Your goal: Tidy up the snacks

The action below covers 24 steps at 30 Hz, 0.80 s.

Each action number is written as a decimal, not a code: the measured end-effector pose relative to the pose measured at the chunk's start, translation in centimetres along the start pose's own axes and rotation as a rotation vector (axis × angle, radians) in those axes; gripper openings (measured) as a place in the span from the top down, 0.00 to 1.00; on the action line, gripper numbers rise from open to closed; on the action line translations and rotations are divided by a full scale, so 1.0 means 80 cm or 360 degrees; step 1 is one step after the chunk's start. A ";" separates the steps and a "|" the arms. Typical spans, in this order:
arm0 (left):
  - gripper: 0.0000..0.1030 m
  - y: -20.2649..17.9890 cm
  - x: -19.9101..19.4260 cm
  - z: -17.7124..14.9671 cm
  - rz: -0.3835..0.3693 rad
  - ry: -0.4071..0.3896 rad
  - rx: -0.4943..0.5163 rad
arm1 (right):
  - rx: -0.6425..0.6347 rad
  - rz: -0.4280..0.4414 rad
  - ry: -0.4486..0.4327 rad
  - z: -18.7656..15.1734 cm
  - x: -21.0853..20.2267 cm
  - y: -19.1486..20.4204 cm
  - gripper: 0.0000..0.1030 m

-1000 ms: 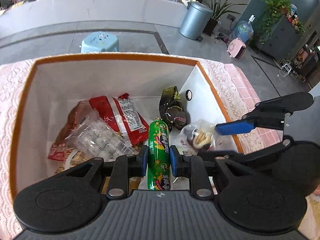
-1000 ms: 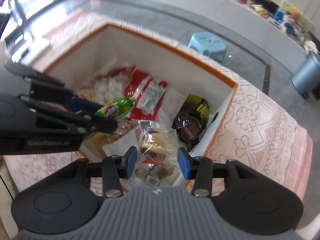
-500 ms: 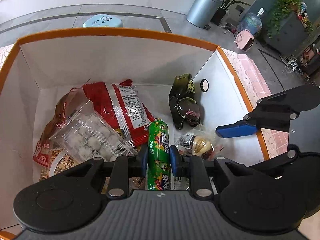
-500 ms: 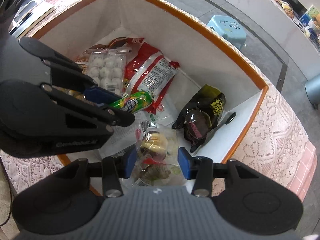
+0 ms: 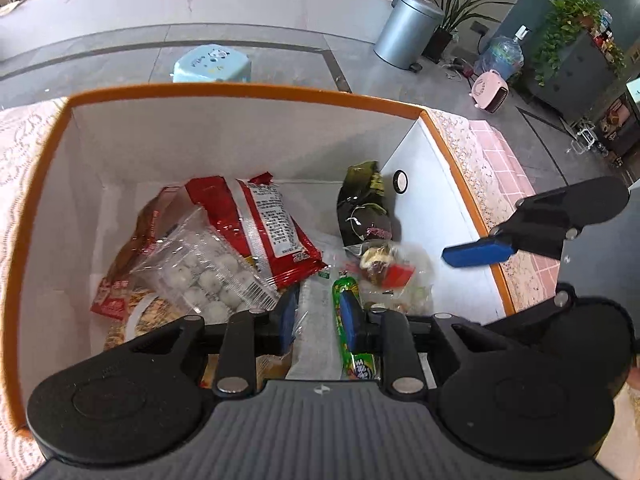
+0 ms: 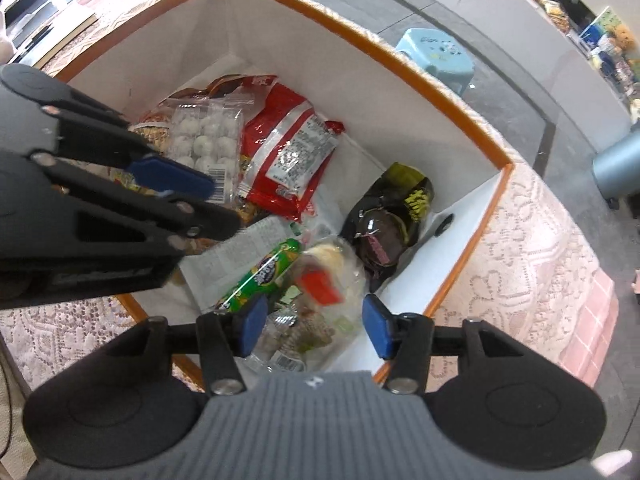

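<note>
A counter draped in a pale lace cloth [image 6: 540, 240] is carrying a big white box with an orange rim [image 5: 240, 90], and both claws are pointing down into it. On the floor past the far wall of the box, a light blue stool [image 5: 212, 66] is standing, with a grey bin [image 5: 408, 30] farther off to the right.

Inside the box, a red packet [image 5: 256, 224] is lying across the far left, partly overlapping a clear packet of white balls [image 5: 204, 276] nearer the left wall. A dark packet [image 5: 364, 208] is leaning in the far right corner.

The right claw [image 6: 314, 328] is opening wider. A clear snack packet [image 6: 324, 280] is sitting blurred in the gap between its blue pads and just beyond them, and neither pad is pressing on it.

The left claw [image 5: 319, 316] is hanging partly open and gripping nothing. The green sausage [image 6: 260, 276] is lying on the box floor below it. In the left wrist view the sausage is showing along the right pad. It is lying just beside the clear snack packet, and the two are crowding the near right part of the box.
</note>
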State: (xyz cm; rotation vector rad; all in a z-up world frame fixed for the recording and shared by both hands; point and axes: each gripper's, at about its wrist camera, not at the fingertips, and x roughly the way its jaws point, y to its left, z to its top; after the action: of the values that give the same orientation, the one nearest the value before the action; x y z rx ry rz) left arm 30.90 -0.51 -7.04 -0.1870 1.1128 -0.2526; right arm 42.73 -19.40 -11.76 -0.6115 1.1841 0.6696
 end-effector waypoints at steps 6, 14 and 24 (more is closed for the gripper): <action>0.71 -0.005 -0.026 -0.007 0.0089 -0.0035 0.0042 | 0.0015 -0.0063 -0.0027 -0.003 -0.022 0.007 0.46; 0.63 -0.018 -0.081 -0.022 0.0199 -0.0220 0.0141 | 0.0068 -0.0099 -0.0161 -0.014 -0.081 0.019 0.46; 0.42 -0.054 -0.184 -0.064 0.0380 -0.0659 0.0391 | 0.0327 -0.0153 -0.0532 -0.053 -0.191 0.045 0.31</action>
State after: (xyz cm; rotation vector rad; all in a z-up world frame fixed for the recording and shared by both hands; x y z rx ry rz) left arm 19.67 -0.46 4.64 0.1106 0.6771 -0.1266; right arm 33.82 -22.43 1.47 -0.3636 0.8914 0.5360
